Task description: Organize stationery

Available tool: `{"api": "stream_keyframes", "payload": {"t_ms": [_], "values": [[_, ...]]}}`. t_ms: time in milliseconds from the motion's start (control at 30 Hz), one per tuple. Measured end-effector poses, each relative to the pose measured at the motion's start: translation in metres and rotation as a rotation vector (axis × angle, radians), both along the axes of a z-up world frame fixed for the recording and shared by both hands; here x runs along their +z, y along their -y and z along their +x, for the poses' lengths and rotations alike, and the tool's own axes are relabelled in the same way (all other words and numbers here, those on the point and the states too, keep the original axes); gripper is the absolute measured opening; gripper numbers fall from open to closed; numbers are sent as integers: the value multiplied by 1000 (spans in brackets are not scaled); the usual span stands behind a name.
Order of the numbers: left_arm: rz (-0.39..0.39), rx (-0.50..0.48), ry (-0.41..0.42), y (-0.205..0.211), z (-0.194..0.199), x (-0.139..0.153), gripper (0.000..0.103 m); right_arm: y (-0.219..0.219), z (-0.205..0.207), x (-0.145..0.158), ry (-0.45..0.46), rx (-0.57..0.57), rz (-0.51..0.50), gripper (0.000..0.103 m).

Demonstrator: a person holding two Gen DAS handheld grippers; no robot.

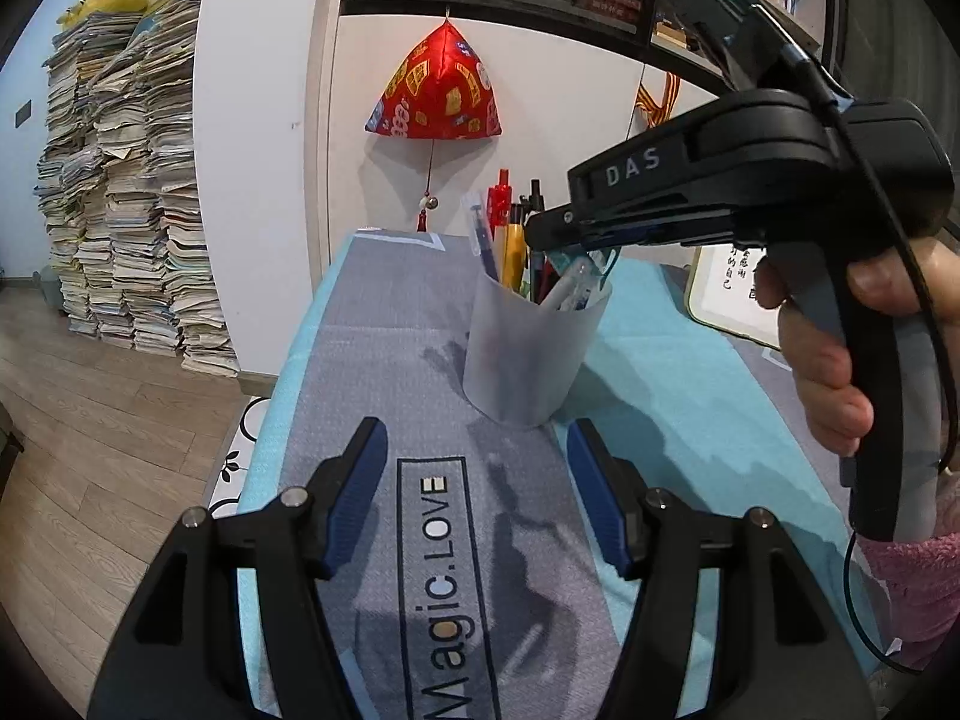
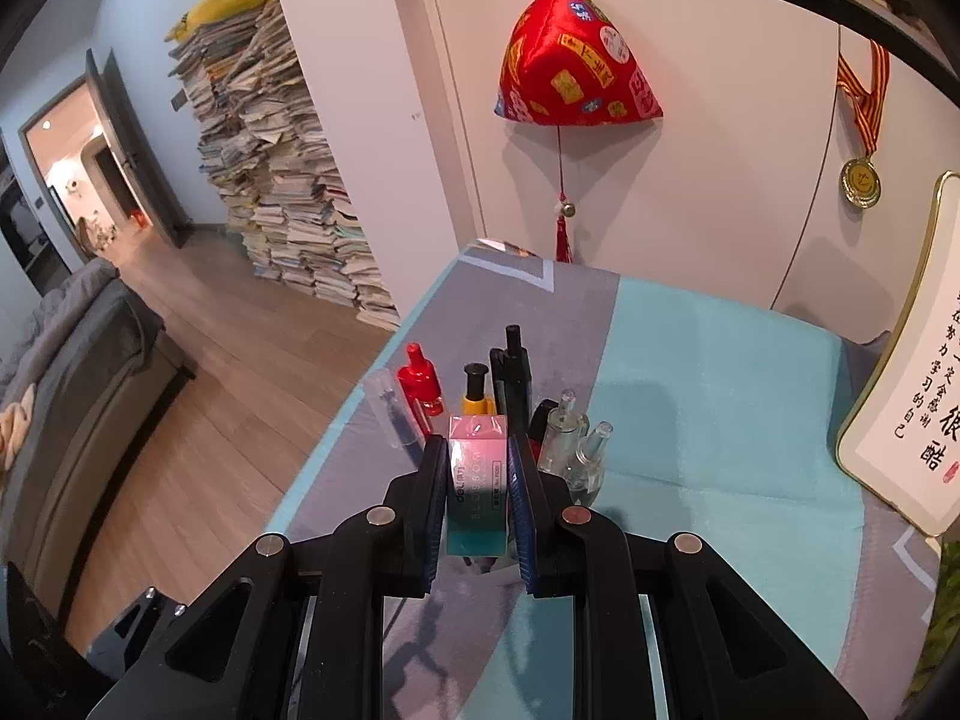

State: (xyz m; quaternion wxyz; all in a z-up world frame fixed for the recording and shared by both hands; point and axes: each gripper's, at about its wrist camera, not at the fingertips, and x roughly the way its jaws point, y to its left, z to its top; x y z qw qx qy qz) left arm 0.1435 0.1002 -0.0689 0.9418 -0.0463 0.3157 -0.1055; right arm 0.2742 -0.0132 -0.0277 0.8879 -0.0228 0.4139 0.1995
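Clamped between my right gripper's (image 2: 480, 498) blue pads is a small boxed eraser (image 2: 478, 480), pink at the far end and teal toward me, its long axis running straight out along the fingers. Just beyond and below it stand the pens (image 2: 510, 384) in the translucent pen cup (image 1: 528, 348); from the right wrist I look down on their tops, red, yellow, black and clear, crowded together. From the left wrist view the right gripper's nose sits right over the cup's rim, so I judge the eraser lies nearly above the opening, and the coming move is a short lowering into a free gap among the pens, with the box kept end-on so that it slips in. My left gripper (image 1: 477, 498) hangs with its jaws spread and nothing between them, over the grey printed mat (image 1: 384, 360), the cup near ahead and slightly right of it. That hand is free to steady the cup if it tips.
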Motion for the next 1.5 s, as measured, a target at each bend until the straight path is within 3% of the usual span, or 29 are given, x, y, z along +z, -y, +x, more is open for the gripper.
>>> {"api": "stream_keyframes", "payload": {"t_ms": [567,900,1100,1400,1500], "values": [[13,-18,-13,9,0,-1,62,3,4,-10,-20,-9,1,21],[5,-30,-10,13,1,3,62,20,-12,4,-5,-13,40,21],[10,-44,2,20,-3,10,63,37,-42,21,36,-13,59,21],[24,-55,58,38,-22,33,77,67,-100,51,136,-68,26,21],[32,-64,95,45,-33,45,79,80,-120,62,170,-94,24,32]]}}
